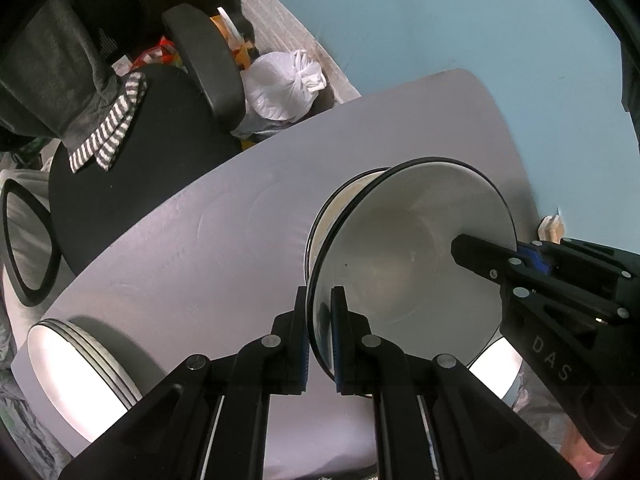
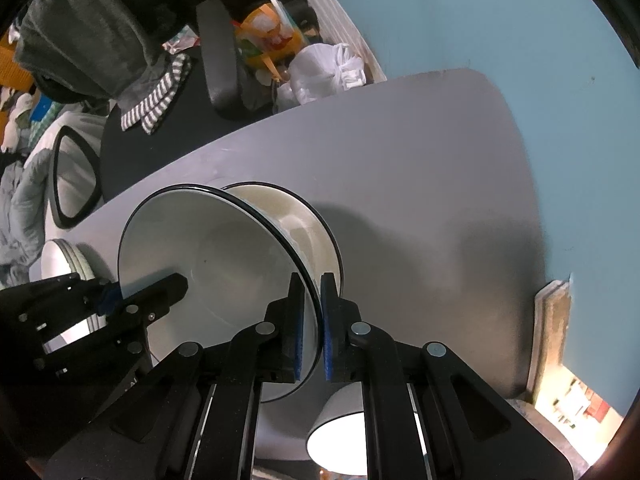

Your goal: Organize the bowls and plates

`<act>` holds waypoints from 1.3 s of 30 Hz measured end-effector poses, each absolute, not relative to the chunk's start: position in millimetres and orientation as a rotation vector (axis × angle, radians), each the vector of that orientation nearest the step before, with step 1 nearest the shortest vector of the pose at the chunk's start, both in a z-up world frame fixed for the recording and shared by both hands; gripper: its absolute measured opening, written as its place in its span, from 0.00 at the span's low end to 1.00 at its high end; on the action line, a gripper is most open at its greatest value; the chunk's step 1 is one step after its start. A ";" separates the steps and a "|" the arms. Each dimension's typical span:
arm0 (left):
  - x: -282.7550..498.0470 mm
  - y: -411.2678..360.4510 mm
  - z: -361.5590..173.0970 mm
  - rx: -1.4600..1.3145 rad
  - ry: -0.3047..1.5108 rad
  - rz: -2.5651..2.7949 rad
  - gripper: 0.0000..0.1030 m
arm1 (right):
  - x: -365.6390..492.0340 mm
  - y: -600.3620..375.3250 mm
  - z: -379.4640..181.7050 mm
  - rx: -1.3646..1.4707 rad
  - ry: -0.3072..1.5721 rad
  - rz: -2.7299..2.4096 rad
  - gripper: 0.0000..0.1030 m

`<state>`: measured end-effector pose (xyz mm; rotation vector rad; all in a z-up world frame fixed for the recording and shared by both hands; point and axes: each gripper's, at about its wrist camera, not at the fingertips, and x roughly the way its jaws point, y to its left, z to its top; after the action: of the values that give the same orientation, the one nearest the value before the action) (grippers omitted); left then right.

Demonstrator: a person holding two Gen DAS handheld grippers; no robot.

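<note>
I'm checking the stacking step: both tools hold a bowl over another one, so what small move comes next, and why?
Probably lower it a little further, level. The held bowl, clamped at opposite rims by the left tool and right tool, appears just above the cream bowl, not yet nested.

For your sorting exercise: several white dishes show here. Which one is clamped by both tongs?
The black-rimmed bowl, gripped at opposite rim edges by the left tongs and right tongs. The cream bowl beneath it and the plate stack are unheld.

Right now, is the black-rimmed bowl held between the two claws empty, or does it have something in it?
Empty. The left wrist view looks straight into the held bowl, and its pale inside is bare down to the bottom.
</note>
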<state>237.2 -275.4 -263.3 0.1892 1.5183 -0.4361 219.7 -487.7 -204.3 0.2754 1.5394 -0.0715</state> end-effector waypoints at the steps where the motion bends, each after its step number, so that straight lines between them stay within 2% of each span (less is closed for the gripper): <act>1: 237.9 -275.8 -265.2 0.192 1.521 -0.436 0.08 | 220.0 -488.6 -205.3 0.281 1.541 -0.077 0.07; 17: 241.2 -281.6 -266.0 0.233 1.520 -0.430 0.10 | 226.8 -497.0 -203.5 0.286 1.557 -0.119 0.11; 21: 240.7 -276.6 -260.1 0.232 1.501 -0.416 0.16 | 228.5 -493.9 -197.5 0.257 1.548 -0.117 0.11; 22: 239.8 -274.0 -256.7 0.227 1.491 -0.415 0.21 | 228.0 -493.0 -196.2 0.249 1.544 -0.119 0.14; 23: 238.9 -274.4 -255.2 0.225 1.485 -0.413 0.27 | 227.2 -492.3 -194.9 0.242 1.539 -0.121 0.22; 24: 238.3 -273.4 -252.6 0.221 1.476 -0.412 0.29 | 226.2 -491.4 -194.0 0.235 1.535 -0.122 0.26; 26: 236.9 -270.4 -245.3 0.212 1.449 -0.408 0.33 | 225.1 -490.4 -192.3 0.218 1.528 -0.126 0.27; 35: 223.5 -263.5 -224.0 0.217 1.372 -0.422 0.41 | 213.1 -489.6 -175.0 0.157 1.479 -0.160 0.40; 39: 213.5 -260.2 -213.1 0.215 1.334 -0.429 0.45 | 205.6 -489.7 -165.8 0.146 1.450 -0.176 0.50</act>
<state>213.5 -260.2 -213.1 0.2148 1.3340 -0.4294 205.6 -489.7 -165.8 0.1456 1.4505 -0.1756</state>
